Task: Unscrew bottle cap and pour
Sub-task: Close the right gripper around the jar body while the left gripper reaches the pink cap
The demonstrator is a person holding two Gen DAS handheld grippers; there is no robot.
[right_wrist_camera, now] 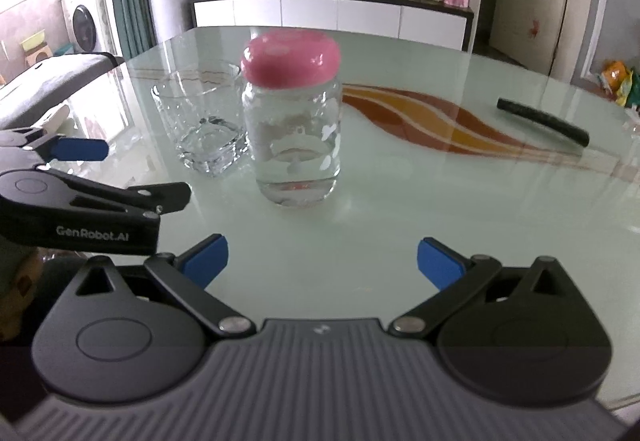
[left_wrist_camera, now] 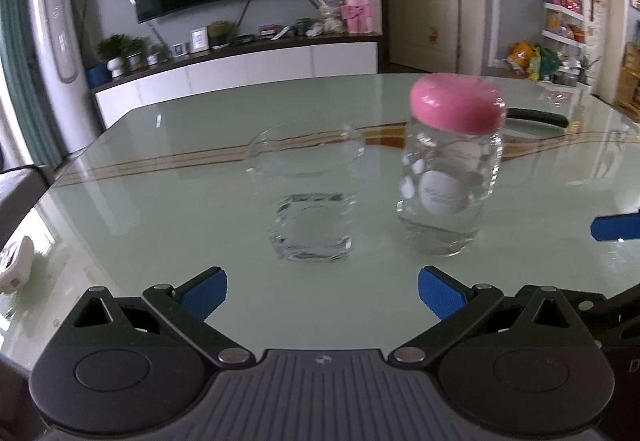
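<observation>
A clear glass bottle [left_wrist_camera: 450, 185] with white dots and a pink cap [left_wrist_camera: 458, 103] stands upright on the glass table [left_wrist_camera: 160, 201]. An empty clear tumbler [left_wrist_camera: 308, 193] stands just to its left. My left gripper [left_wrist_camera: 322, 291] is open and empty, short of the tumbler and bottle. In the right wrist view the bottle [right_wrist_camera: 294, 145] with its pink cap [right_wrist_camera: 291, 59] stands straight ahead, the tumbler [right_wrist_camera: 202, 121] behind it to the left. My right gripper [right_wrist_camera: 322, 263] is open and empty, a little short of the bottle. The left gripper shows at the left edge [right_wrist_camera: 80, 169].
A black rod [right_wrist_camera: 542, 121] lies on the table at the right; it also shows behind the bottle in the left wrist view [left_wrist_camera: 536, 117]. A white object [left_wrist_camera: 14, 265] lies at the table's left edge. A TV cabinet [left_wrist_camera: 240, 69] stands beyond the far edge.
</observation>
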